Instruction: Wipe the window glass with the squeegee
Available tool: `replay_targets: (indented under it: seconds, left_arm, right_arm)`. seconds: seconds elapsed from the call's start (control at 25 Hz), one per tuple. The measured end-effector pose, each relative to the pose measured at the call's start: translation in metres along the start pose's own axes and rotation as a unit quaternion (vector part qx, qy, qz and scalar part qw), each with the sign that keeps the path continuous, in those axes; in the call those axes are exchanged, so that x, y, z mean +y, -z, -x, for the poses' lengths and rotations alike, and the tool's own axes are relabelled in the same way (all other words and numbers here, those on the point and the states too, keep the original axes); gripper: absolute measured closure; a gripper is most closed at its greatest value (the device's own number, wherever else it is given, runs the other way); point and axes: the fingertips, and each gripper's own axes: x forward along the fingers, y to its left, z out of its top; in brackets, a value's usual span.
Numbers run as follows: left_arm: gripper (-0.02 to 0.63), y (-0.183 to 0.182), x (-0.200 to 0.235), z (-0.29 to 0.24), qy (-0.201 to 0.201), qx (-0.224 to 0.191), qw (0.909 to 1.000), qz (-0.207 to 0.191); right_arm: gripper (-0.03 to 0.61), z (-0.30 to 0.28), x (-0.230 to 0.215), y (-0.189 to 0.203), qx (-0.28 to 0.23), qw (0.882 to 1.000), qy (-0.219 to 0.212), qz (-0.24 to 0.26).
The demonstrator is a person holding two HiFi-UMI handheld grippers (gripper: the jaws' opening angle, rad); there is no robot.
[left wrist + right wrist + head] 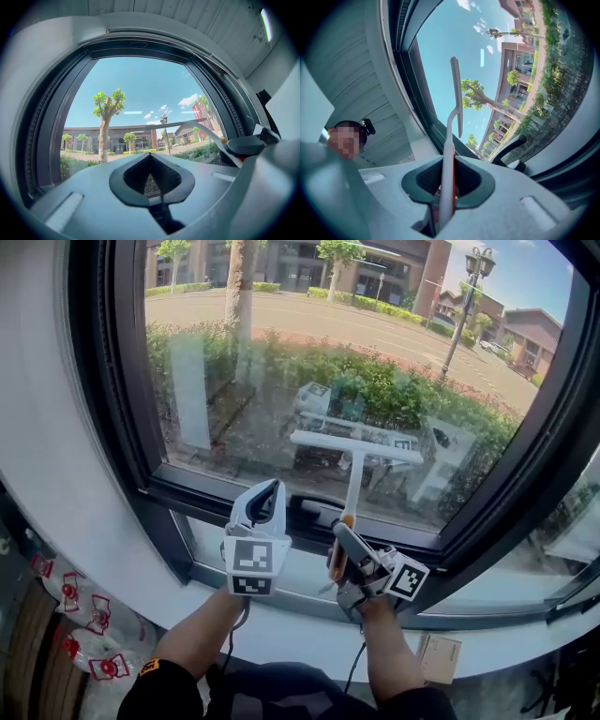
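Note:
The squeegee [354,451] is white, with a wide blade pressed flat on the lower middle of the window glass [281,343] and a thin handle running down. My right gripper [343,538] is shut on the handle's orange-marked lower end. In the right gripper view the handle [449,154] rises from between the jaws of the right gripper [446,180] to the blade [456,93]. My left gripper [266,500] points up at the glass just left of the squeegee, shut on nothing. From the left gripper [150,158] view, the squeegee [187,124] shows at the right.
A dark window frame [105,381] surrounds the pane, with a black window lever [509,149] low on it. A white sill [300,622] runs below. A small cardboard box [438,658] lies at the lower right and red-and-white packets [86,634] at the lower left.

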Motion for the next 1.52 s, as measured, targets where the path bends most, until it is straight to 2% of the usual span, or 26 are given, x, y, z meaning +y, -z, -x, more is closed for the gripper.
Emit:
replay_targets:
  seconds: [0.16,0.4,0.64,0.92,1.08,1.24,1.52]
  left_arm:
    - [0.595,-0.002,0.0,0.003,-0.002,-0.004,1.0,-0.002]
    - [0.595,-0.032,-0.008,0.003,0.001,-0.028,0.9995,-0.013]
    - [0.595,-0.079,-0.031,-0.007,0.023,-0.062,0.9966,-0.049]
    - [0.595,-0.145,-0.057,-0.02,0.039,-0.109,0.9906,-0.072]
    - [0.595,-0.166,-0.067,-0.026,0.042,-0.122,0.9888,-0.076]
    - [0.595,-0.177,-0.073,-0.029,0.042,-0.133,0.9872,-0.077]
    - [0.595,-0.191,-0.08,-0.033,0.038,-0.137,0.9869,-0.077]
  right_arm:
    - [0.531,0.003,0.005,0.002,0.007,1.0,0.0,0.017]
    - [0.531,0.0,0.035,-0.019,0.009,0.998,-0.032,0.048]
    - [0.531,-0.011,0.073,-0.076,0.002,0.994,-0.072,0.087]
    - [0.531,-0.029,0.122,-0.152,-0.005,0.985,-0.115,0.125]
    - [0.531,-0.041,0.142,-0.183,0.001,0.98,-0.119,0.159]
    - [0.531,-0.052,0.149,-0.196,0.012,0.976,-0.114,0.183]
    - [0.531,-0.053,0.141,-0.206,0.018,0.979,-0.107,0.171]
